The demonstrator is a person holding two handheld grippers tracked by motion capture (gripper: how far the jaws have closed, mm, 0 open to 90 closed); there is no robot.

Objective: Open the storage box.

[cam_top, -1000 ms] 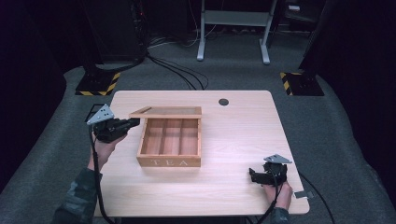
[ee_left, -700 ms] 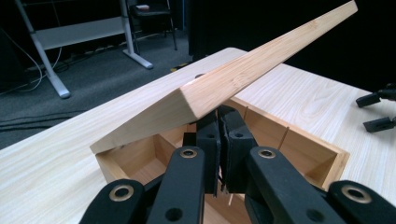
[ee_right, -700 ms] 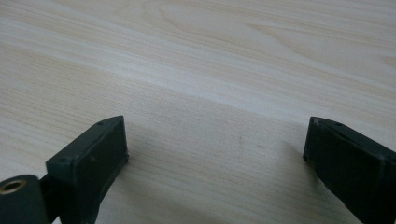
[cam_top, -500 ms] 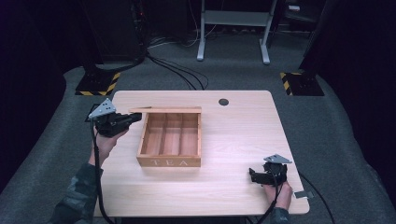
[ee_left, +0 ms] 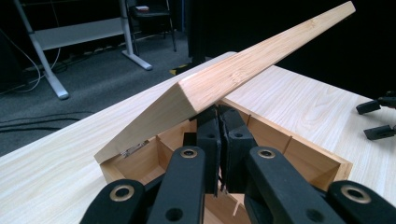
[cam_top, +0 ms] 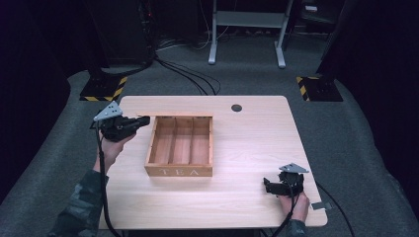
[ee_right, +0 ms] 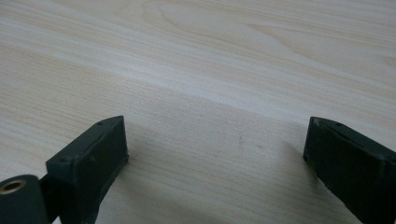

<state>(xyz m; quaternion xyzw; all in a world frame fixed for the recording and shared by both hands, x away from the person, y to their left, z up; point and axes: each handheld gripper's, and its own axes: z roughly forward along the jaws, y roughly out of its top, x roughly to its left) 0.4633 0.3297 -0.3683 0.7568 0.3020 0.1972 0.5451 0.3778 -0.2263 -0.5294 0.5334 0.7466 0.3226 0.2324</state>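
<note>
A: High view, item one?
B: Wooden tea box [cam_top: 181, 147], three compartments, "TEA" on its near wall. It stands left of centre on the pale table [cam_top: 257, 143]. From above, the compartments show bare wood; the lid is hard to make out here.

A: Tools in that view?
B: Left gripper [cam_top: 141, 122], held level at the box's far left corner, tips just at the rim, a grey three-cornered plate on top. Right gripper [cam_top: 267, 185], resting near the table's near right edge, well apart from the box. A dark round grommet [cam_top: 236, 107] sits near the far edge.

A: Left gripper view, entry?
B: Left gripper [ee_left: 219, 122], jaws pressed together with next to no gap, tips tucked under the edge of the box's lid [ee_left: 233, 77]. The lid is tilted up on its hinge side, slanting over the open tea box [ee_left: 280, 149]. The tips touch the lid's underside; whether they pinch anything I cannot tell. The other tool's jaws show far right, over the table.

A: Dividers?
B: Thin wooden partitions visible inside, beneath the lid.

A: Right gripper view?
B: Right gripper [ee_right: 215, 154], jaws standing wide apart, nothing between them but bare table [ee_right: 210, 70]. The tips lie close to the wood grain, low on the surface.

A: Floor items?
B: Grey carpet, a grey stand frame [cam_top: 247, 29] beyond the table, cables trailing.
</note>
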